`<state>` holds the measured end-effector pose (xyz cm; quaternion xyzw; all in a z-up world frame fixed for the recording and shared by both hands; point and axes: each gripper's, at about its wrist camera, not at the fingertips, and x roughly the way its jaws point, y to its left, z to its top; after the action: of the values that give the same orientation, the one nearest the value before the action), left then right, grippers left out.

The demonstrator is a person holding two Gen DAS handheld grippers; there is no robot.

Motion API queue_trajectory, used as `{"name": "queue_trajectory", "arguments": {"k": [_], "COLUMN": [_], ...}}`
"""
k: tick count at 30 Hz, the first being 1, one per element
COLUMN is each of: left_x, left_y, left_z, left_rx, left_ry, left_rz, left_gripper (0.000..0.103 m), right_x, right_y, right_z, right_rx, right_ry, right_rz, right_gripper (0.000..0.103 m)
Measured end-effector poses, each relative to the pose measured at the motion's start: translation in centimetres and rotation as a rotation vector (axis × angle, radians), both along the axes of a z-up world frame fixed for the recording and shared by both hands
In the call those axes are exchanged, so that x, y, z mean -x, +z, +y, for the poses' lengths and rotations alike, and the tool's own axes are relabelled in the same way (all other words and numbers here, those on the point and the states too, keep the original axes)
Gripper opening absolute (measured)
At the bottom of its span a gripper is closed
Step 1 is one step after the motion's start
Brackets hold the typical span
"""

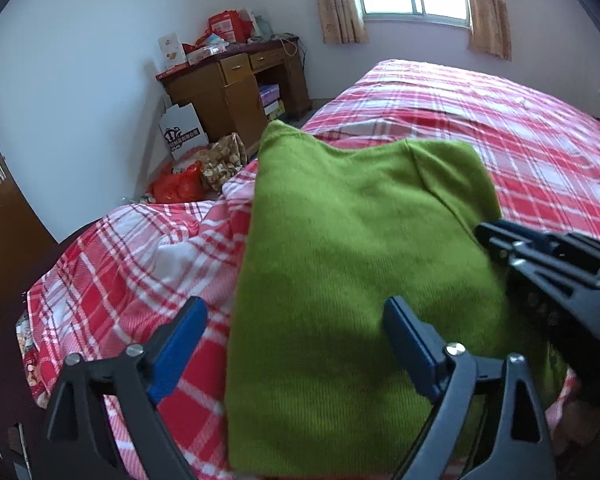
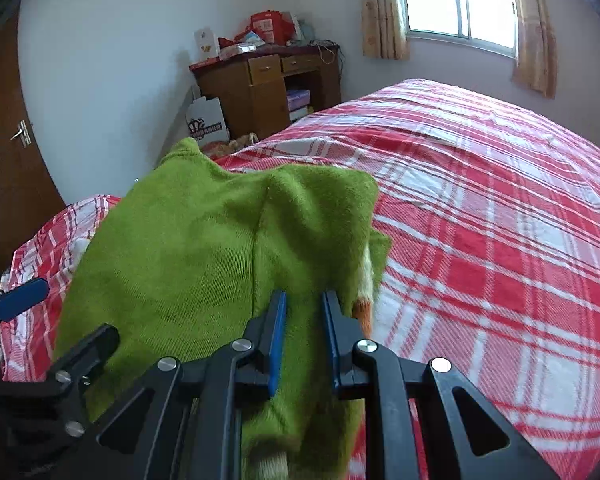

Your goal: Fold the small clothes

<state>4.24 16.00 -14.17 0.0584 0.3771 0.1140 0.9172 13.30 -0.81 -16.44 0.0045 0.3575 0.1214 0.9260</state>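
Note:
A green knit garment [image 1: 340,280] lies folded on the red plaid bed [image 1: 500,128]. My left gripper [image 1: 296,320] is open, its blue pads straddling the garment's left edge, holding nothing. My right gripper [image 2: 304,312] is nearly closed on a fold of the green garment [image 2: 204,248] at its right side, with cloth between the pads. An orange and white part [image 2: 364,300] of the garment shows under its right edge. The right gripper shows at the right of the left wrist view [image 1: 540,256]. A left gripper fingertip [image 2: 20,300] shows at the left of the right wrist view.
The red plaid bed [image 2: 500,220] stretches away to the right. A wooden desk [image 1: 236,80] piled with boxes stands against the far wall, with bags [image 1: 180,184] on the floor beside it. A brown door [image 1: 4,208] is at the left.

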Motion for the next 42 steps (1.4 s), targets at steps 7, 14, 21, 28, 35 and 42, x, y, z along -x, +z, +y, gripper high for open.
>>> {"name": "queue_trajectory", "arguments": {"k": [7, 14, 21, 28, 35, 42], "left_x": [2.0, 3.4, 4.2, 5.1, 8.0, 10.9], "left_y": [-0.9, -1.7, -2.1, -2.2, 0.1, 3.6], "left_z": [-0.5, -0.8, -0.8, -0.6, -0.8, -0.7], "left_rx": [-0.001, 0.003, 0.024, 0.043, 0.008, 0.028], "left_ry": [-0.014, -0.036, -0.044, -0.055, -0.085, -0.111], "left_rz": [0.002, 0.034, 0.06, 0.077, -0.006, -0.096], "left_gripper": [0.094, 0.094, 0.094, 0.094, 0.094, 0.098], "right_x": [7.7, 8.7, 9.4, 10.7, 14.6, 18.8], "right_y": [1.3, -1.5, -1.7, -1.3, 0.0, 3.9], "right_z": [-0.5, -1.2, -1.1, -1.5, -3.0, -2.3], "right_rx": [0.048, -0.011, -0.017, -0.036, -0.126, -0.064], "right_ry": [-0.053, -0.05, -0.066, -0.062, -0.098, -0.126], "right_rz": [-0.121, 0.003, 0.028, 0.05, 0.03, -0.105], "right_gripper": [0.02, 0.02, 0.02, 0.021, 0.029, 0.07]}}
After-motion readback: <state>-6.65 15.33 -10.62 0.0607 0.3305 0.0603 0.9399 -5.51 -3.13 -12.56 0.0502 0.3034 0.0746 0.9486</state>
